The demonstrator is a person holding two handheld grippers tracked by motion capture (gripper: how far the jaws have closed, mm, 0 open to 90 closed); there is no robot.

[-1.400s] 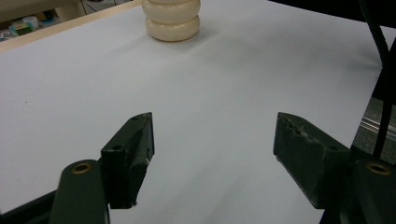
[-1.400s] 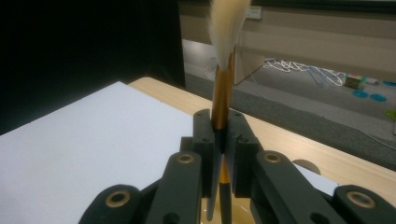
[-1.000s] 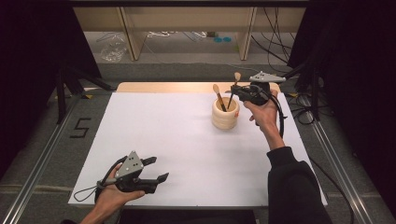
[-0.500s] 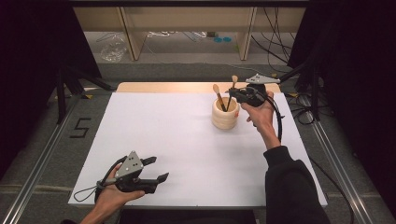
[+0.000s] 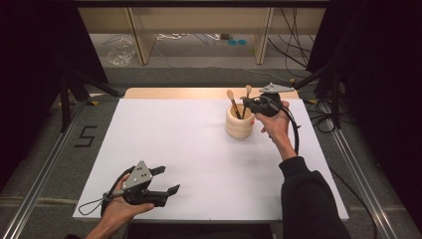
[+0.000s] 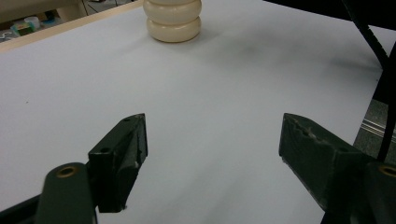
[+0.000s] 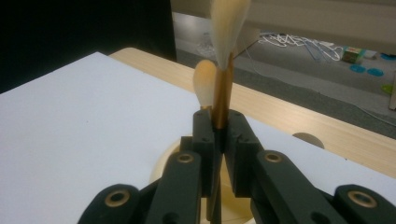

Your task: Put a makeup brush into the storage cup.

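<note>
My right gripper (image 7: 219, 135) pinches a brush (image 7: 223, 88) upright over the cream cup (image 5: 240, 121); its own view shows the clamp, with a wooden spoon (image 7: 205, 84) behind. My left gripper (image 6: 212, 144), jaws wide and just opening further, hangs empty near the front edge of the white mat (image 5: 199, 149), well apart.

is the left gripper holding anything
No, the left gripper has its jaws wide apart over the bare white table, nothing between them.
</note>
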